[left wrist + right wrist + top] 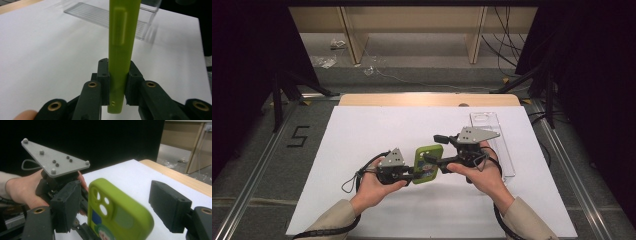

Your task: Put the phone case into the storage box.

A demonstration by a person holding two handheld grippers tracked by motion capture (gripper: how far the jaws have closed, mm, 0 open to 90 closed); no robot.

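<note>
1. Green phone case [428, 163] is hovering over the white table [362, 145], the left gripper [117, 82] clamping its edge.
2. Right gripper [117, 212] is straddling it, jaws spread wide.
3. Clear plastic tray [492, 135] is lying beyond; its contents cannot be made out.

sleeves [329, 220]: beige | grippers: black, brass rivets (grey screw-studded triangular plates) | cables [502, 225]: black

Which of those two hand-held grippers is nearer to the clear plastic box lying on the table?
Right. The right hand-held gripper sits just beside the clear plastic box; the left hand-held gripper, clamping the green phone case, is farther away.
</note>
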